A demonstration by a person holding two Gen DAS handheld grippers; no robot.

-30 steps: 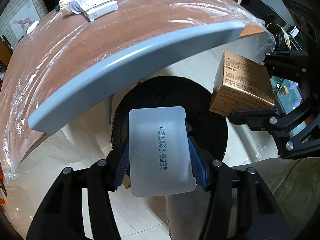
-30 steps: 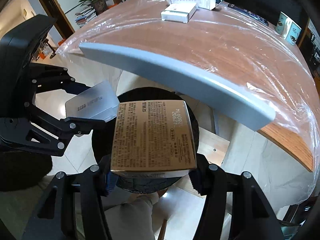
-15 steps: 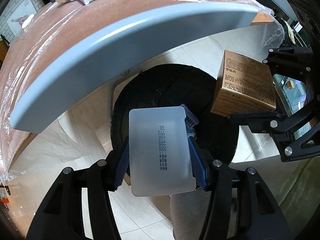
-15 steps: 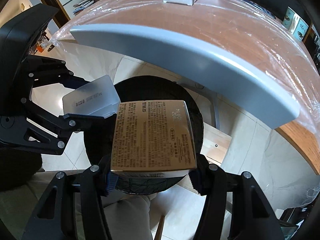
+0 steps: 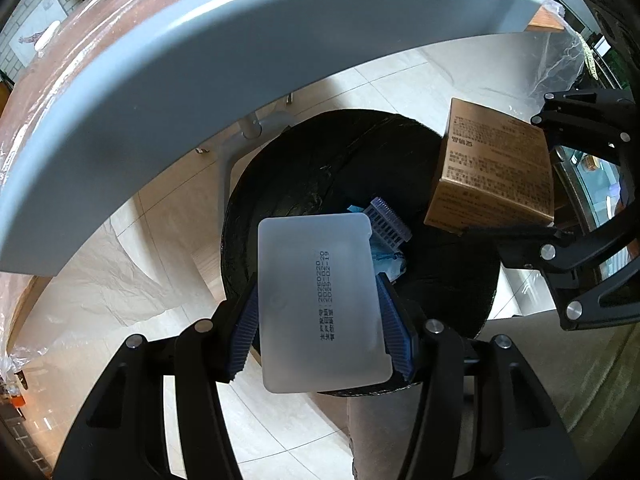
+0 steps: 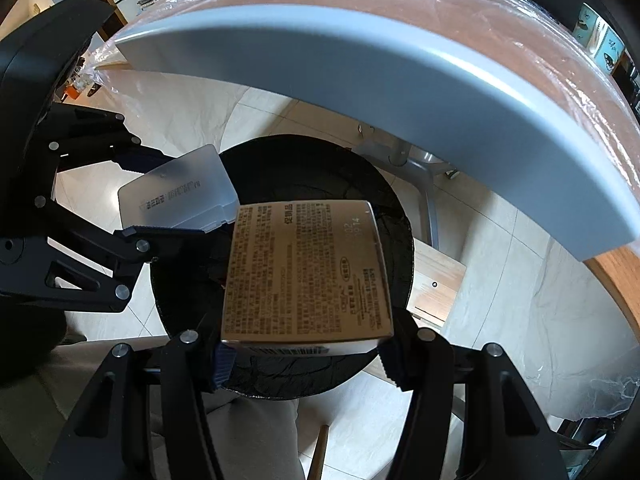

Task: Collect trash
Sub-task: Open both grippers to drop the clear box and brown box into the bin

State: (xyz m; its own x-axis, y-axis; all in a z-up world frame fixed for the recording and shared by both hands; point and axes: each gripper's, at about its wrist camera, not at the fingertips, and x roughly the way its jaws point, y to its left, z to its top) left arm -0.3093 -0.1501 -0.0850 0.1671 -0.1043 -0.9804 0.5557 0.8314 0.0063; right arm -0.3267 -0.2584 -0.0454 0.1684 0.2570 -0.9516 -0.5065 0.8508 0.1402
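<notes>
Frosted plastic fills our left gripper (image 5: 320, 312): a flat plastic case (image 5: 320, 300) with a printed date code and small lines we cannot read, clamped between the blue pads. Our right gripper (image 6: 304, 356) has its jaws closed on a gold carton (image 6: 304, 272) covered in fine print (only the digits near one corner stand out). Both hang over a black-lined bin (image 5: 320, 168) beside the wooden surface (image 6: 460, 12); inside lie a blue ridged piece (image 5: 390, 224) and crumpled blue scraps.

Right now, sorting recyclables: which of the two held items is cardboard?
The gold-brown printed box in the right gripper; the left gripper holds a frosted translucent plastic case.
</notes>
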